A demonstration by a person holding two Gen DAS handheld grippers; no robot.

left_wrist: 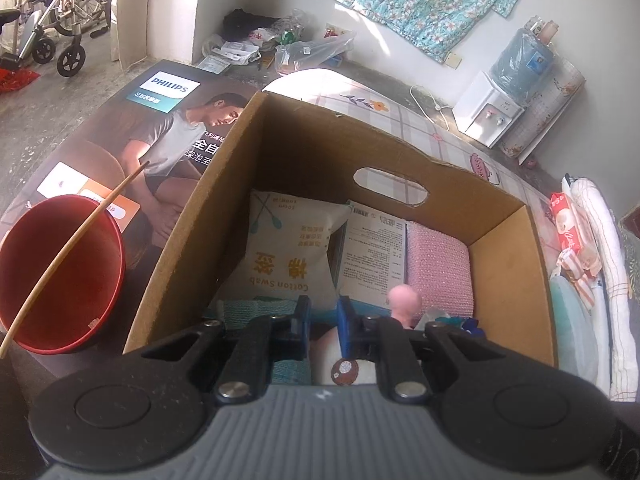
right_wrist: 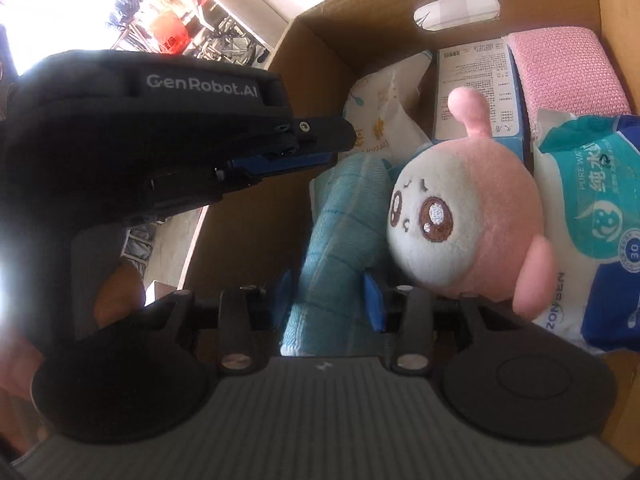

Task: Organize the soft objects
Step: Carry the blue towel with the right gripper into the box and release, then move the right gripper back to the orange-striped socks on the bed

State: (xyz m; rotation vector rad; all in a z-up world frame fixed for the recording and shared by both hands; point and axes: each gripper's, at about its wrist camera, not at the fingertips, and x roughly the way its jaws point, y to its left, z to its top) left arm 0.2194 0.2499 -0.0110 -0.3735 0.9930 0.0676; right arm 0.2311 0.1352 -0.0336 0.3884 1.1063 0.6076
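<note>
- Cardboard box [left_wrist: 404, 152] fills centre of the left wrist view; both grippers point down into it.
- Left gripper [left_wrist: 323, 322]: jaws nearly together at bottom centre, only a thin gap between the blue pads, nothing gripped. In the right wrist view it comes in from the left [right_wrist: 320, 148], above the towel.
- Right gripper [right_wrist: 331, 300]: jaws part-open at lower centre, blue pads either side of the teal towel [right_wrist: 340, 240]. Towel runs between them; cannot tell if pads press on it, looks loose.
- Plush toy [right_wrist: 468, 216]: pink-and-white round head with stalk on top, lying in the box just right of the towel, touching it.
- Wet wipes pack [right_wrist: 592, 216] at right edge, against the plush.
- Back of box: cotton swab bag [left_wrist: 288, 248] left, printed carton [left_wrist: 374, 256] middle, pink sponge [left_wrist: 438, 268] right.
- Outside box, left wrist view: red bowl [left_wrist: 60, 276] lower left with a chopstick [left_wrist: 76, 256] across its rim; water dispenser [left_wrist: 504, 92] upper right.
</note>
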